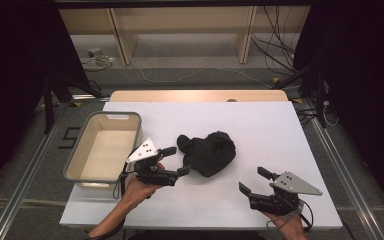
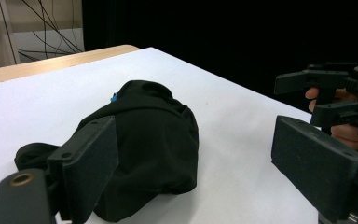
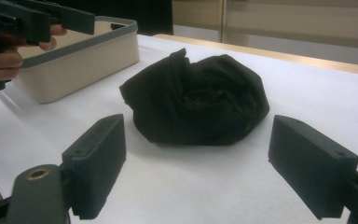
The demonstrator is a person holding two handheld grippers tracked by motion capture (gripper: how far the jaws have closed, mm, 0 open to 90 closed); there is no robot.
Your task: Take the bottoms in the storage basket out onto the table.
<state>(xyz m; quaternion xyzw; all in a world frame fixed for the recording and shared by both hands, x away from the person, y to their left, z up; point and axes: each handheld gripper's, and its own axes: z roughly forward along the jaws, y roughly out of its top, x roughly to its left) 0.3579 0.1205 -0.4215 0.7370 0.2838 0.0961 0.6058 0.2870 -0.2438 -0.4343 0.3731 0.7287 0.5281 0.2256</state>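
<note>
A crumpled black cloth (image 1: 208, 151) lies in a heap at the middle of the white table (image 1: 260, 125). My left gripper (image 1: 176, 160) is open just left of the heap, its jaws pointing at the cloth (image 2: 144, 140) with nothing between them. My right gripper (image 1: 253, 180) is open near the front right of the table, jaws spread wide and aimed at the cloth (image 3: 196, 100) from a short distance. A beige bin with a grey rim (image 1: 102, 145) stands empty on the table's left side.
The bin (image 3: 74, 56) sits close behind my left hand. Bare white table lies to the right of and behind the cloth. Beyond the far edge are wooden shelf frames (image 1: 180, 30) and cables on the floor.
</note>
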